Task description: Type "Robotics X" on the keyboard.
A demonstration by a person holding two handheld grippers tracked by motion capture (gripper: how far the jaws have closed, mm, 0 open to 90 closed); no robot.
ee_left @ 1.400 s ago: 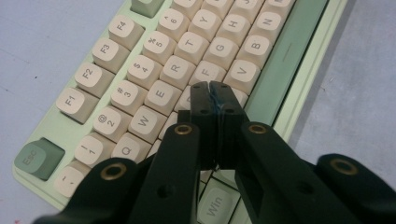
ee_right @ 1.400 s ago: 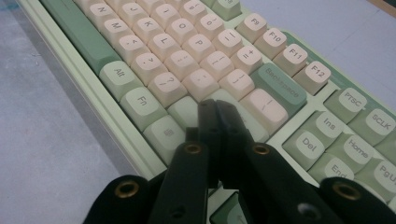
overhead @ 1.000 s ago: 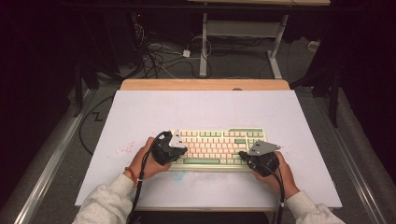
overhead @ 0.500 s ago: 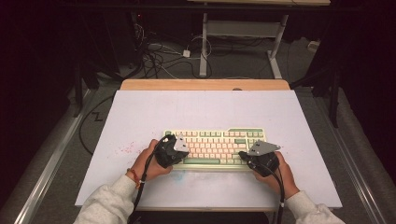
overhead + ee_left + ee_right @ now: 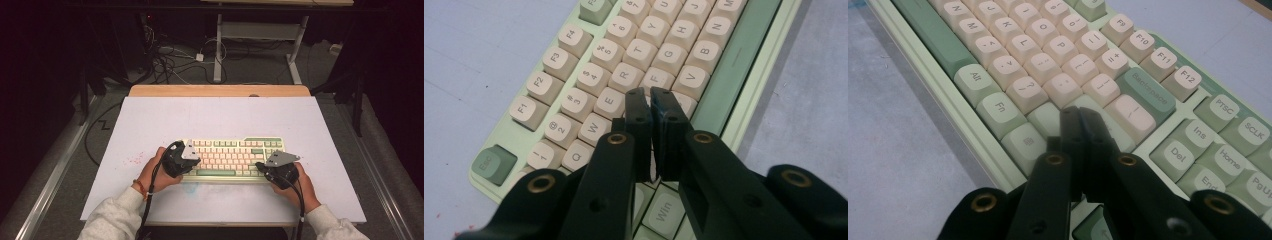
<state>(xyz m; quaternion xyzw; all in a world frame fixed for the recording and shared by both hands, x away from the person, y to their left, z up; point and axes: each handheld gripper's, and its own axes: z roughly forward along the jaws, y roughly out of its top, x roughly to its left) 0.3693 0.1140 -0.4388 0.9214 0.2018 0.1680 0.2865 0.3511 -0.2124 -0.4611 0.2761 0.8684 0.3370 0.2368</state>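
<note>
A pale green keyboard (image 5: 232, 160) with cream keys lies near the front of the table. My left gripper (image 5: 196, 161) comes in over its left end. In the left gripper view, the left gripper (image 5: 650, 97) hovers low over the letter keys beside E and F on the keyboard (image 5: 574, 65). Its jaws have just parted by a thin slit with nothing between them. My right gripper (image 5: 261, 168) is over the right end. In the right gripper view, the right gripper (image 5: 1079, 112) is shut, its tips by the green keys below Backspace on the keyboard (image 5: 1013, 55).
The white table top (image 5: 220, 120) has a wooden strip (image 5: 220, 91) along its far edge. Faint red specks (image 5: 134, 161) mark the surface left of the keyboard. Cables (image 5: 170, 60) and a desk frame (image 5: 218, 45) stand on the floor behind.
</note>
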